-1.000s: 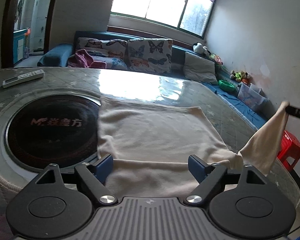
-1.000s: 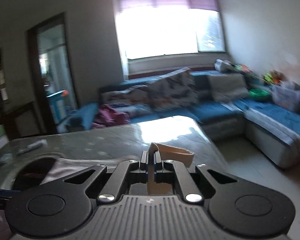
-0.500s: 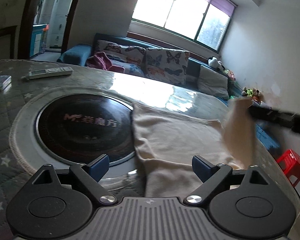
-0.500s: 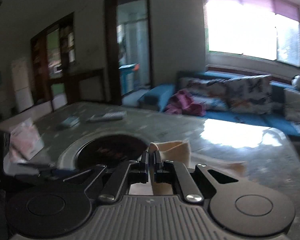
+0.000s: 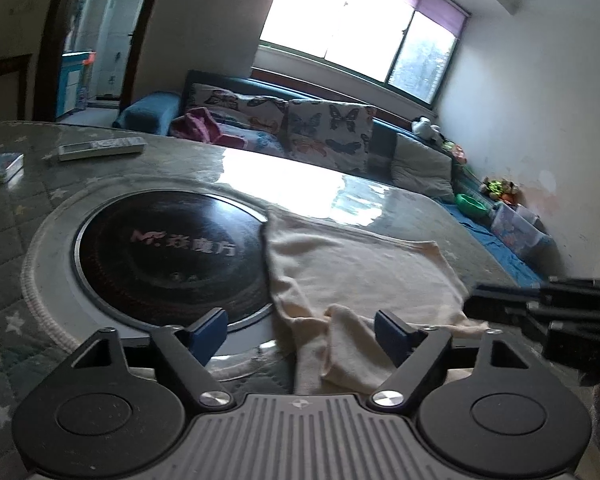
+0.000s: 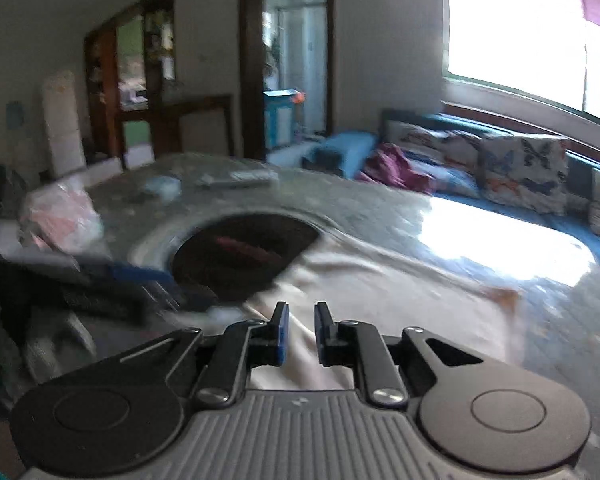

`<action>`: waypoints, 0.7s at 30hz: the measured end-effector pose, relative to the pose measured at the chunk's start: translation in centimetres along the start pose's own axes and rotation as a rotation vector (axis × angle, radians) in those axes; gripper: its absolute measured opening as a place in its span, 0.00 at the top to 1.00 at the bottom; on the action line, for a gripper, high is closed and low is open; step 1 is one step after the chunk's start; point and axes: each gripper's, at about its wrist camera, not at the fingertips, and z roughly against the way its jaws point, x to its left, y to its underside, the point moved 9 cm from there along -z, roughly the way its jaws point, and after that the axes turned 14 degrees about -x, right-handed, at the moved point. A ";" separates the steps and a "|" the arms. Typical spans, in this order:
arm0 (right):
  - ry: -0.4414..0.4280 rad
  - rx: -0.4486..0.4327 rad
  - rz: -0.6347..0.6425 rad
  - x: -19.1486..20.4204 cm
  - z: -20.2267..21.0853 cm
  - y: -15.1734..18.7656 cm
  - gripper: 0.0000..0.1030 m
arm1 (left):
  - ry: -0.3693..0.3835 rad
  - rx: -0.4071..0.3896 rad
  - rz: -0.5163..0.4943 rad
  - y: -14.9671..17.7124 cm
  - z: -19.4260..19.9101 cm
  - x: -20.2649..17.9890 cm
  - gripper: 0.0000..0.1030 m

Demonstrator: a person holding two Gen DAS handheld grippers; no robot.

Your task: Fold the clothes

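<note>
A cream garment (image 5: 360, 264) lies spread on the glass-topped table (image 5: 220, 168), its left edge over the black round cooktop (image 5: 168, 248). A folded-over flap (image 5: 348, 344) lies at its near edge. My left gripper (image 5: 300, 330) is open and empty, just above that near edge. My right gripper (image 6: 299, 326) is partly open with nothing between its fingers, low over the garment (image 6: 380, 280). The right gripper's body shows at the right of the left wrist view (image 5: 540, 312). The right wrist view is blurred.
A remote (image 5: 100, 148) and a small box (image 5: 2, 164) lie at the table's far left. A pink-white package (image 6: 60, 216) sits on the left side. A blue sofa with butterfly cushions (image 5: 328, 132) stands behind the table. The table's right edge drops off near a toy bin (image 5: 516, 232).
The right gripper carried the lifted sleeve leftward over the garment and let it go, so its jaws now stand apart. The flap now lies on the garment. The left gripper stayed open.
</note>
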 end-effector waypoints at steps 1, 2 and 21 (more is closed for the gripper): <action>0.023 0.013 0.002 -0.9 0.5 0.6 0.82 | 0.010 0.003 -0.012 0.1 -0.1 -0.4 0.25; 0.057 0.041 -0.007 -2.4 1.4 1.7 0.82 | 0.016 0.009 -0.027 0.3 -0.2 -0.9 0.26; 0.160 0.134 -0.040 -6.7 5.7 8.3 0.69 | 0.018 0.074 -0.242 3.9 -1.7 -4.5 0.95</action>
